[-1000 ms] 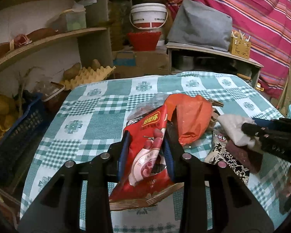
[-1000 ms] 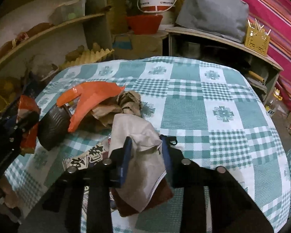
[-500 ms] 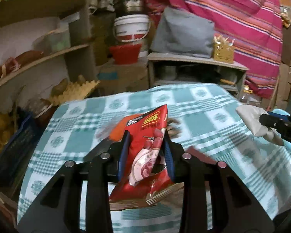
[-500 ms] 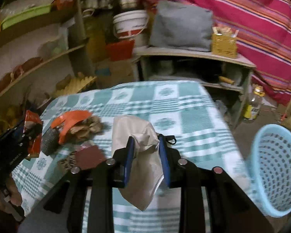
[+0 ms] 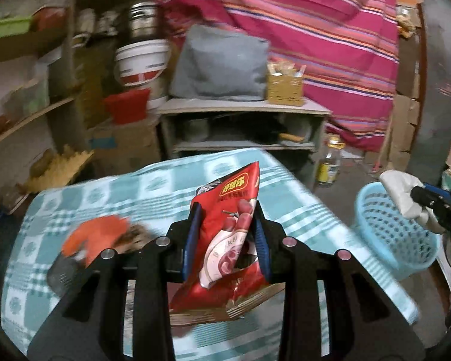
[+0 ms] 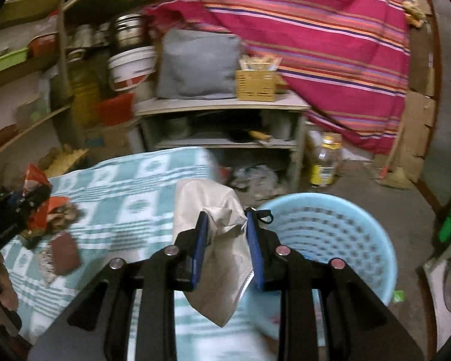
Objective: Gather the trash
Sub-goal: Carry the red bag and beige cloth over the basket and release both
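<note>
My left gripper [image 5: 227, 210] is shut on a red snack bag [image 5: 225, 240] and holds it above the checked table [image 5: 135, 186]. My right gripper [image 6: 227, 216] is shut on a crumpled beige wrapper [image 6: 216, 240], held at the table's right edge beside the light blue perforated basket [image 6: 330, 228] on the floor. The basket also shows in the left wrist view [image 5: 391, 234], with the right gripper and wrapper [image 5: 400, 192] above its rim. An orange wrapper [image 5: 96, 234] and brown scraps [image 6: 63, 249] lie on the table.
A low grey shelf unit [image 5: 240, 126] stands behind the table with a grey cushion [image 5: 219, 63] and a yellow box [image 5: 284, 85] on it. A bottle [image 5: 329, 162] stands on the floor. Wooden shelves [image 5: 30, 114] are at the left, a striped cloth [image 5: 315, 30] behind.
Both grippers have lifted their trash off the table and swung right. The blue basket has come into view, and the right gripper now hovers beside it.
</note>
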Motion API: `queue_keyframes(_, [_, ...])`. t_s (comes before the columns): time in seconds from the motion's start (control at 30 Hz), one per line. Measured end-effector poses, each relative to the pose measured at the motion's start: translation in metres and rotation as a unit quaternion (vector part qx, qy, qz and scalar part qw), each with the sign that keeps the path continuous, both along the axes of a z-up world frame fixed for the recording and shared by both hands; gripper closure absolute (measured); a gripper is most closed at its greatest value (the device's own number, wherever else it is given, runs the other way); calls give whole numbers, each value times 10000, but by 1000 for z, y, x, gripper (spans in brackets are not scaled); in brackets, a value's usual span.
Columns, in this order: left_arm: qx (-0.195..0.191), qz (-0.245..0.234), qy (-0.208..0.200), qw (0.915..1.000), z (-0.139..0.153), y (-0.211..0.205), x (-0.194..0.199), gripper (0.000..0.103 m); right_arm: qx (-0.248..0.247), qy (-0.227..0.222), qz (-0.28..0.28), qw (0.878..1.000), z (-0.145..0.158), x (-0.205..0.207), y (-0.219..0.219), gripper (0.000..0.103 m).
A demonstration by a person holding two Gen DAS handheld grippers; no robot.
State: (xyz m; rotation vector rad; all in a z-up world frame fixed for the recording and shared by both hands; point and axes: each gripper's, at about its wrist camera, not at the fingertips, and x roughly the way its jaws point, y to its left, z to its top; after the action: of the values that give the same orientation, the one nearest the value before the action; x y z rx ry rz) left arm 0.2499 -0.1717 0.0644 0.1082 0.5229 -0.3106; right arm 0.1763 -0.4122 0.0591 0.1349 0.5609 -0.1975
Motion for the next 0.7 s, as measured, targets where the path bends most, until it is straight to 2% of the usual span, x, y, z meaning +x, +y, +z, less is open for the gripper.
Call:
queue_keyframes(0.4, [-170,-1163,179,9929,0,-151,-11,71,-25,213,-756,9969,-13,-29,-106,76])
queue_keyframes(0.7, [-290,-1618,395,9856,-13,-228,-3,68,197,285,-1014,9942,-27,-30,-150,76])
